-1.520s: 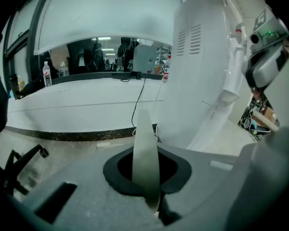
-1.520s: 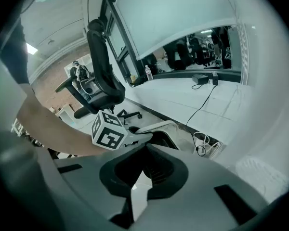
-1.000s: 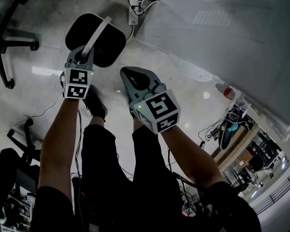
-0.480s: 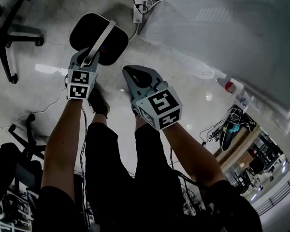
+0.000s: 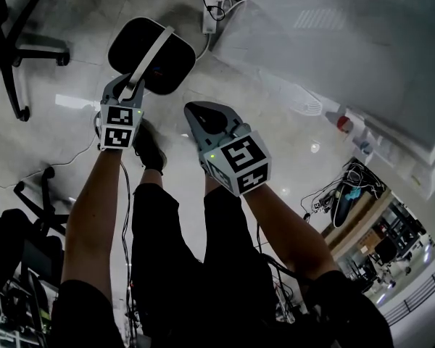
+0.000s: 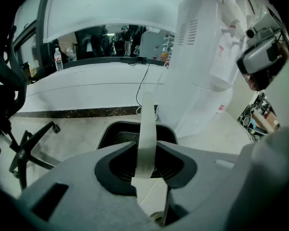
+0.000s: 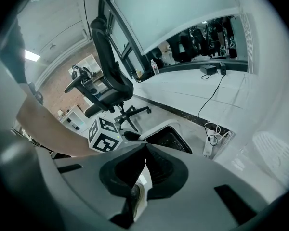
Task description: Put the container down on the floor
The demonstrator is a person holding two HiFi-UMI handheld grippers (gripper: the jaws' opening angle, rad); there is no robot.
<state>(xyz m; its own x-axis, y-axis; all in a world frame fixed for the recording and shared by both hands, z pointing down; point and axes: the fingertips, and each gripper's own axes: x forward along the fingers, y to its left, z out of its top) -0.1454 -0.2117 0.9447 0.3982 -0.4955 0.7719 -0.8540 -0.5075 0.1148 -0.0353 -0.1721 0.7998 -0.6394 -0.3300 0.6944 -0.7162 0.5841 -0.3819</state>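
Note:
A black container [image 5: 159, 56] with a white strap handle [image 5: 151, 49] stands on the pale floor ahead of me. My left gripper [image 5: 130, 87] is at the handle's near end. In the left gripper view the handle [image 6: 146, 138] runs up between the jaws, which are opening, with a gap on each side of it, and the container [image 6: 116, 131] sits just beyond. My right gripper [image 5: 200, 112] hovers to the right of the container, its jaws closed tip to tip on nothing. The right gripper view shows the container [image 7: 168, 138] beyond its jaws.
An office chair base [image 5: 18, 53] stands at the left. A power strip with cables [image 5: 210, 13] lies behind the container by a white wall. A white water dispenser [image 6: 207, 57] rises at its right. My shoe [image 5: 149, 151] is below the left gripper.
The left jaws have parted from the white handle they were pinching. The container stays on the floor, and the right gripper has hardly moved.

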